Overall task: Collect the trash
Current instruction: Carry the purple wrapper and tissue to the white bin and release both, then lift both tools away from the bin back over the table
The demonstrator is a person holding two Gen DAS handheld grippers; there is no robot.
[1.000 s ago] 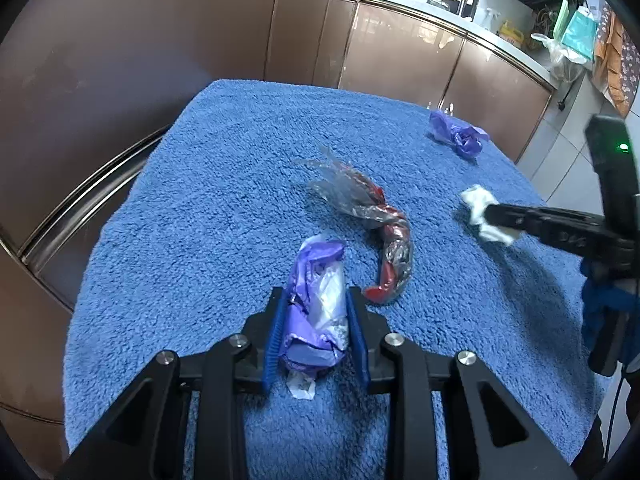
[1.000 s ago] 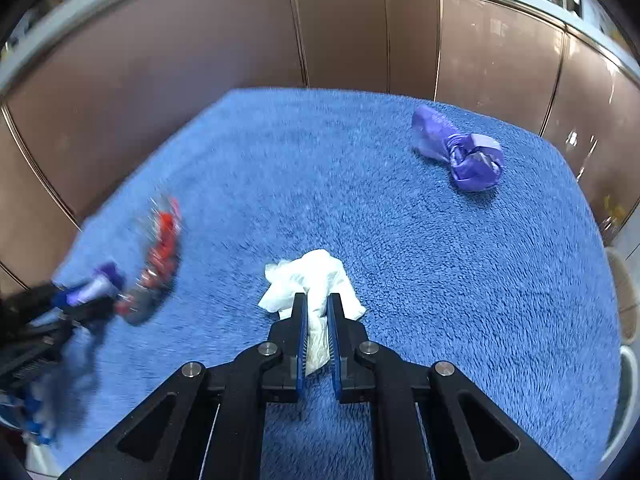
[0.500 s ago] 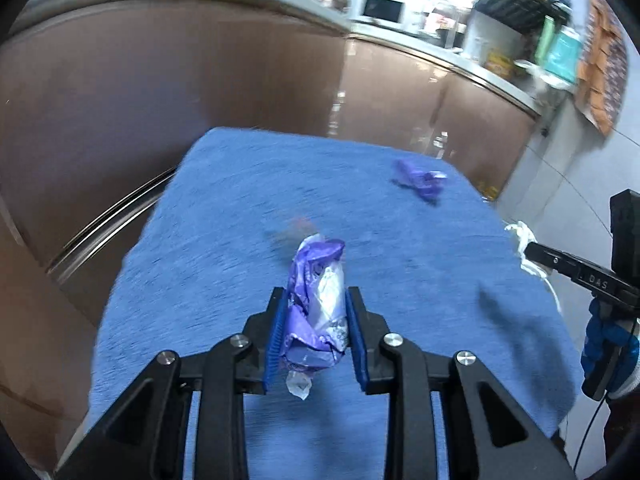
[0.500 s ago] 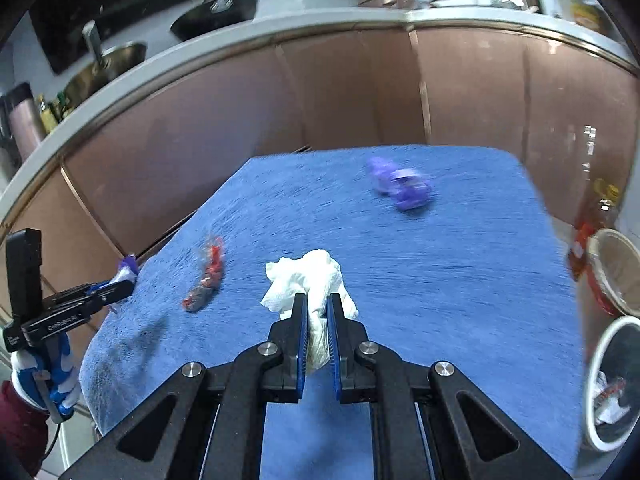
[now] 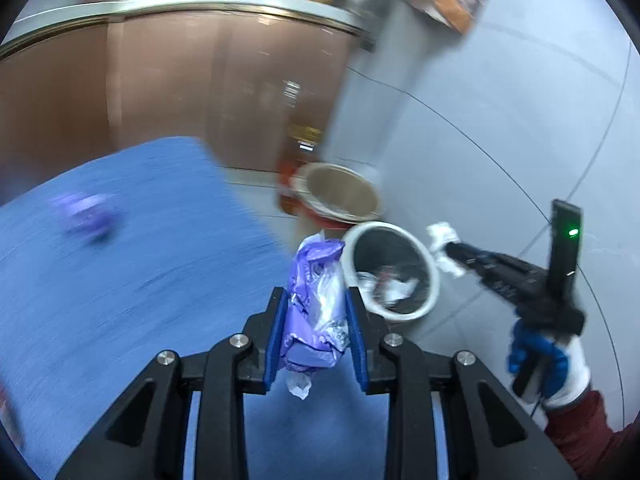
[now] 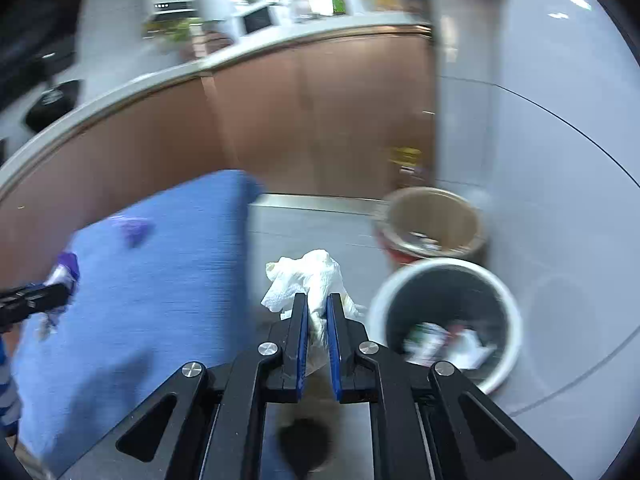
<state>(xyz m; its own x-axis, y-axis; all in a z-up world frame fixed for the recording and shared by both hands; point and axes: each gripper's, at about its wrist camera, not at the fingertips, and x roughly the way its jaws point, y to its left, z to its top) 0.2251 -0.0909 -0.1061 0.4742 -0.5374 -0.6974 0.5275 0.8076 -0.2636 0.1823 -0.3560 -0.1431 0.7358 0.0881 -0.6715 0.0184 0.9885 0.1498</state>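
Both tongs [image 5: 316, 332] [image 6: 318, 332] now beside bin [image 6: 508, 304]

- crumpled purple wrapper [image 5: 316, 304], pinched upright between blue pads
- wadded white paper towel [image 6: 308, 280], pinched too
- white-rimmed bin [image 6: 444, 320] on floor, scraps inside
- another purple wad [image 5: 86, 216] lying on blue towel

Brown cabinets [image 6: 320, 120] — grey tiled floor [image 5: 500, 140].

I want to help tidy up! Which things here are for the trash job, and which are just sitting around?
For the job:
purple wrapper
white tissue
purple scrap on the cloth
white bin

Just there:
tan bucket
blue cloth
brown cabinets
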